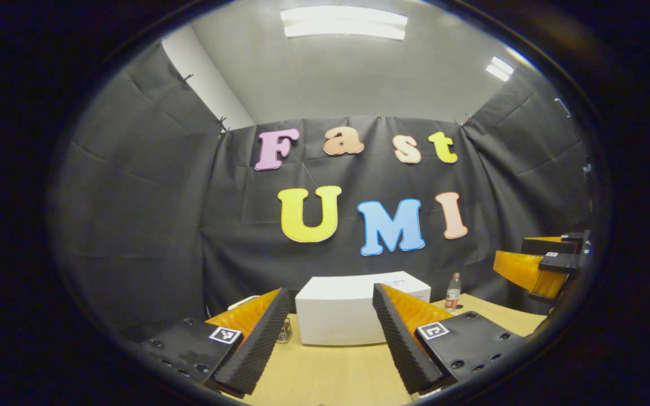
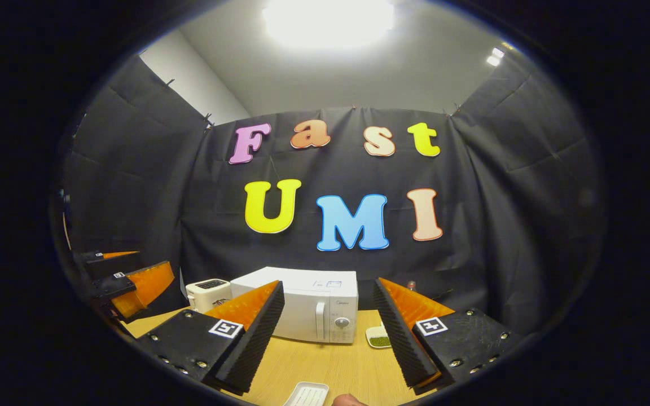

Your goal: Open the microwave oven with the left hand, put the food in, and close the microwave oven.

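Observation:
The white microwave (image 2: 302, 304) stands on the wooden table (image 2: 325, 361) with its door shut, handle (image 2: 319, 321) and knob (image 2: 342, 322) facing me. A small white dish of green food (image 2: 380, 337) lies just right of it. My right gripper (image 2: 328, 285) hovers open and empty in front of the microwave. My left gripper (image 1: 330, 290) is also open and empty, facing the microwave's (image 1: 336, 316) plain side from some distance. Each gripper appears at the edge of the other's view: the left one (image 2: 133, 270) and the right one (image 1: 534, 256), both held above the table.
A white toaster (image 2: 207, 293) sits left of the microwave. A small bottle (image 1: 453, 292) stands behind it, and a small glass jar (image 1: 284, 331) is near its corner. A ridged white tray (image 2: 306, 395) and a fingertip (image 2: 347, 400) are at the table's near edge.

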### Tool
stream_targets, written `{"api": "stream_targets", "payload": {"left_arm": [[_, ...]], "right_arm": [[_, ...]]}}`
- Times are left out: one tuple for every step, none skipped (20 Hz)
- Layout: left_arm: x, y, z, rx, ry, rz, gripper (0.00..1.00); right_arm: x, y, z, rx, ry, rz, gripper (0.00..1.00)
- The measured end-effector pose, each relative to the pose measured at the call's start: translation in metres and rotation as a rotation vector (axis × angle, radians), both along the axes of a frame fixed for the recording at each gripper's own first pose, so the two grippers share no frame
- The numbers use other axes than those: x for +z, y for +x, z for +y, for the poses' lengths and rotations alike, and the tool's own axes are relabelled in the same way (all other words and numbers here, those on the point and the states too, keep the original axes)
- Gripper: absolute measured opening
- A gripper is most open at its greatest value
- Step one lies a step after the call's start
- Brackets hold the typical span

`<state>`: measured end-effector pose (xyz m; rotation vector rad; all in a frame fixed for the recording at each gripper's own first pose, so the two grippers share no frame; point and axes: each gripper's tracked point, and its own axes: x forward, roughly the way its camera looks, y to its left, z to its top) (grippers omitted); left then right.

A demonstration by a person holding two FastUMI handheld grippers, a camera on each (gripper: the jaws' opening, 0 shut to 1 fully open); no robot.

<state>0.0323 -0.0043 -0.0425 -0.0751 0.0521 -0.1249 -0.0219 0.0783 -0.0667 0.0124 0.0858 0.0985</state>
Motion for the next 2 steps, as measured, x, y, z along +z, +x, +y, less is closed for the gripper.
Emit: {"api": "stream_targets", "payload": {"left_arm": [[-0.0026,-0.0015,0.0052,0.005,0.003,0.004,1.0],[-0.0042,-0.0011,0.0115,0.019,0.009,0.006,1.0]], "right_arm": [[0.0004,0.0002,0.0037,0.001,-0.001,0.0,0.96],[0.0007,0.0001,0.0067,0.002,-0.003,-0.003,0.96]]}}
